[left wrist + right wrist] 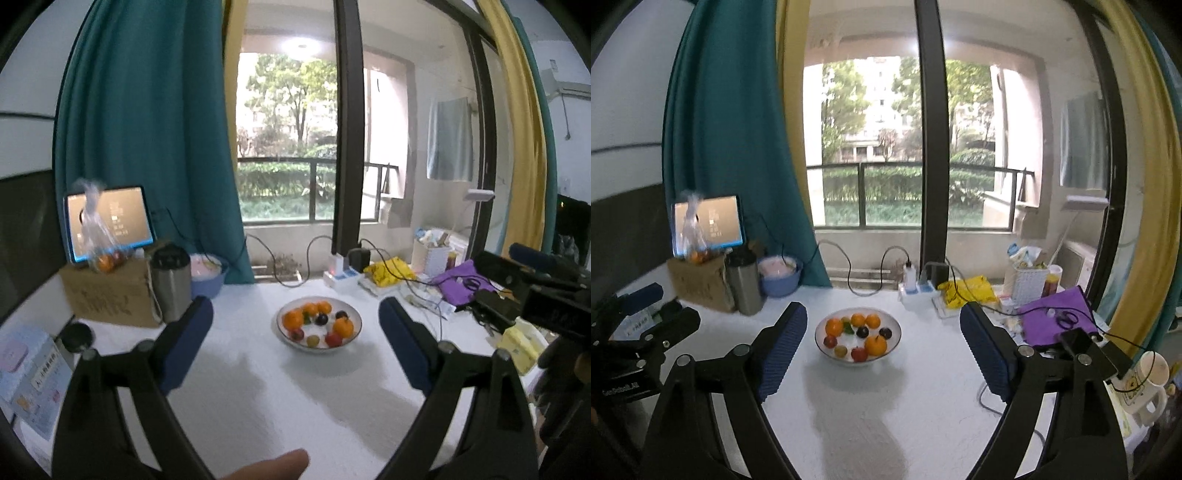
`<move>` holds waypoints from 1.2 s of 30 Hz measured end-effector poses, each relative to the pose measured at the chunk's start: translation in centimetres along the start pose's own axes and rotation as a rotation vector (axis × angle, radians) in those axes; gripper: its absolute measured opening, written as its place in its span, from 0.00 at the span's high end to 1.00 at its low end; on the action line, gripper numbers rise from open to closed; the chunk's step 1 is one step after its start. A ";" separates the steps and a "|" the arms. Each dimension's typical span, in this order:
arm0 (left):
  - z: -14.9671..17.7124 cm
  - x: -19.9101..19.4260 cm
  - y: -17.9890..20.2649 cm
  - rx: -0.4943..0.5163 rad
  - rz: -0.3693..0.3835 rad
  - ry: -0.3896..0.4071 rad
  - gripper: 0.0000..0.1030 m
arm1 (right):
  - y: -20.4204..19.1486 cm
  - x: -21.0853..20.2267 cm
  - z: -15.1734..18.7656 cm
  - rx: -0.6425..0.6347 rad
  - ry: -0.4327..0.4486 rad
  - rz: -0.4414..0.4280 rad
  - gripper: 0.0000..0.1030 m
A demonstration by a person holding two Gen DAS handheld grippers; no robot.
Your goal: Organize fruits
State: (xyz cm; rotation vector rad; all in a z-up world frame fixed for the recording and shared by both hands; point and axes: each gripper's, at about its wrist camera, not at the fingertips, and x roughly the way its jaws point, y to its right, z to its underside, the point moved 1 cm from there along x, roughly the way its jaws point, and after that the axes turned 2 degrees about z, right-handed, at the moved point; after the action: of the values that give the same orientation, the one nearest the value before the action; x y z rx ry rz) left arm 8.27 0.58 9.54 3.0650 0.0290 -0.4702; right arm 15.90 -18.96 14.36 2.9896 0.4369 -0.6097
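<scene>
Orange mandarins [875, 345], dark plums [863, 331] and small red fruits [859, 354] lie loosely together in the white bowl [892, 345], which sits near the middle of our white desk [923, 406], ahead of both tools and well apart from them. We hold the left hand-held gripper [295, 314] and the right hand-held gripper [882, 319] above the desk with their blue pads spread wide, released and grasping nothing. Our main worry is the fruit itself: round, smooth and touching one another, so a pad coming down off-centre could nudge a neighbour over the shallow rim and send it rolling across the desk. Pinching a soft plum too hard could bruise it; too lightly, and it could slip out mid-carry. The bowl looks light enough to slide if a finger catches its rim. Further out, the right side is crowded: a purple cloth [1052, 317], trailing cables and a power strip [918, 293] lie near the path of the right tool, and a mug [1148, 384] stands at the desk's edge. On the left, a steel tumbler [170, 284] and a cardboard box [107, 295] carrying a bag of fruit [101, 240] could be knocked by a wide swing. With both tools converging on one bowl, we judge they could also clash.
</scene>
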 end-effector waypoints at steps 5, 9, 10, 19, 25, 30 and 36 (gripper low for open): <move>-0.3 -0.9 0.6 0.022 0.015 0.025 0.10 | 0.5 -1.5 -0.4 0.000 0.035 -0.012 0.15; -0.4 -0.7 0.4 -0.007 0.023 0.026 0.10 | 0.9 -1.6 -0.4 0.009 0.036 -0.019 0.15; -0.4 -0.7 0.5 -0.011 0.026 0.026 0.10 | 0.9 -1.6 -0.3 0.008 0.036 -0.019 0.15; -0.3 -0.2 0.6 -0.020 0.036 0.014 0.10 | 1.3 -1.1 -0.1 0.017 0.020 -0.019 0.15; -0.2 -0.2 0.5 -0.026 0.040 0.009 0.10 | 1.3 -1.0 0.0 0.019 0.017 -0.020 0.15; -0.2 -0.2 0.4 -0.034 0.044 0.009 0.10 | 0.9 -1.0 -0.1 0.015 0.014 -0.024 0.15; -0.3 -0.2 0.6 -0.035 0.053 0.014 0.10 | 0.7 -0.7 -0.1 0.010 0.010 -0.026 0.15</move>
State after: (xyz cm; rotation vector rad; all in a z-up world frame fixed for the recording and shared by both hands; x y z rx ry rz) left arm 8.21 -0.02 9.93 3.0264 -0.0437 -0.4406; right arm 15.49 -19.82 14.69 3.0028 0.4757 -0.6006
